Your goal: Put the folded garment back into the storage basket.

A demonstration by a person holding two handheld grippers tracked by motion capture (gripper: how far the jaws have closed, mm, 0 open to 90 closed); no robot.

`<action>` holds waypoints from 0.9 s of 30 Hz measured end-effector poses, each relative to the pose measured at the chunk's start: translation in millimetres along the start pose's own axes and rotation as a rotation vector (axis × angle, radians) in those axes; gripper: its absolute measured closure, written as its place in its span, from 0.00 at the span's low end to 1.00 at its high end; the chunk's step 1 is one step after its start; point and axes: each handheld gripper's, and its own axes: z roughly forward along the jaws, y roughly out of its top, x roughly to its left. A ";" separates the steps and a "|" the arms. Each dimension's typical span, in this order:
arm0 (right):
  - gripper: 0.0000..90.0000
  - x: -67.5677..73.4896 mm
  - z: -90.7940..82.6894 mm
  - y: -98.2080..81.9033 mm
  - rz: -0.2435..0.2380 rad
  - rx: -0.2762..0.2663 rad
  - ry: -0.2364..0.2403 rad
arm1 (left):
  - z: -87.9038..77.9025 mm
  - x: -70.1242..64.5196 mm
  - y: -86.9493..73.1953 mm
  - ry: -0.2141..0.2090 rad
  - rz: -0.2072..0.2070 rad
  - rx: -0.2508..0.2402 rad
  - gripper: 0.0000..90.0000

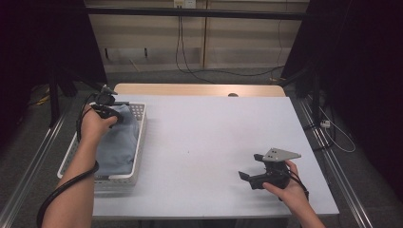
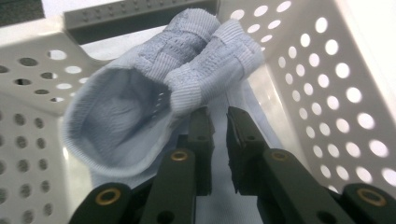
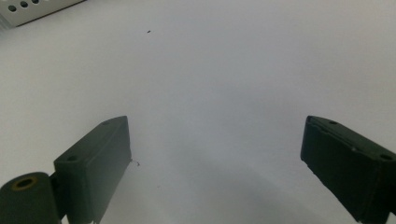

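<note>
Left gripper [image 2: 217, 116] tipped down into basket [image 1: 139, 142], jaws narrowly apart at blue cloth [image 2: 140, 107], not pinching. Right gripper [image 1: 247, 176] wide, low over table [image 1: 204, 137].

A pale grey table [image 1: 209, 137] carries 1 thing directly — a white perforated basket [image 1: 139, 142] at its left edge.

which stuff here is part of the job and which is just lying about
In the job:
- pale blue knitted cloth
- white perforated plastic basket
- left hand-held gripper, jaws slightly apart at the cloth

Lying about:
- right hand-held gripper, open over the white table
- black cables on the floor
</note>
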 end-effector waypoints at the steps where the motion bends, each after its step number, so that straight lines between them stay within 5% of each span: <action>1: 0.09 0.3 -0.4 -0.1 0.002 -0.002 -0.001 | 0.0 0.0 0.0 0.000 0.000 0.000 0.87; 15: 0.09 1.0 -2.2 0.1 -0.002 -0.005 -0.001 | -15.2 -8.7 -3.9 -0.060 -0.010 -0.010 0.67; 27: 0.09 -2.1 -3.1 0.0 0.005 -0.008 -0.006 | -22.9 -29.2 -3.0 -0.141 0.038 -0.030 0.52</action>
